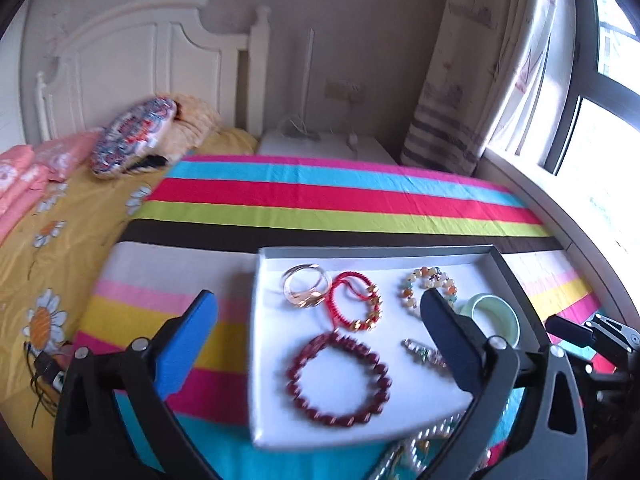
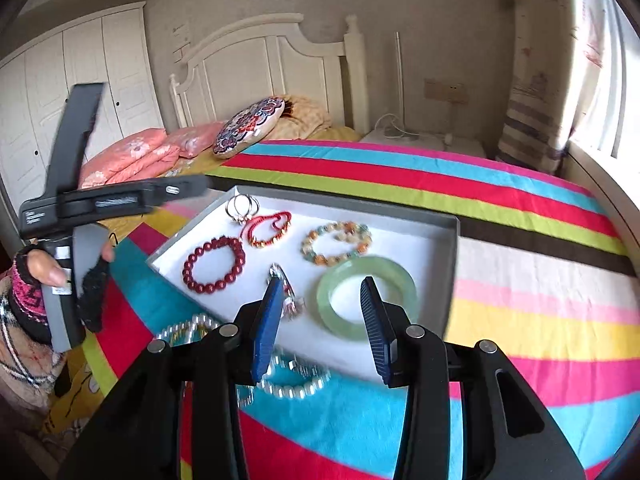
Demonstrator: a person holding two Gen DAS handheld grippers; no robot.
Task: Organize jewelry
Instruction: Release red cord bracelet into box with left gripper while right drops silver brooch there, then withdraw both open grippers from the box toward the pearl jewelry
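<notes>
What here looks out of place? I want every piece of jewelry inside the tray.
The pearl strand lies outside the tray, on the striped blanket beside its near edge. The red bead bracelet and the jade bangle lie inside.

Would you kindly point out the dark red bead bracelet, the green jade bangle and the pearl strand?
dark red bead bracelet (image 1: 338,378), left wrist view, its near-left beads.
green jade bangle (image 2: 340,268), right wrist view, its far rim.
pearl strand (image 2: 294,390), right wrist view, its near beads.
</notes>
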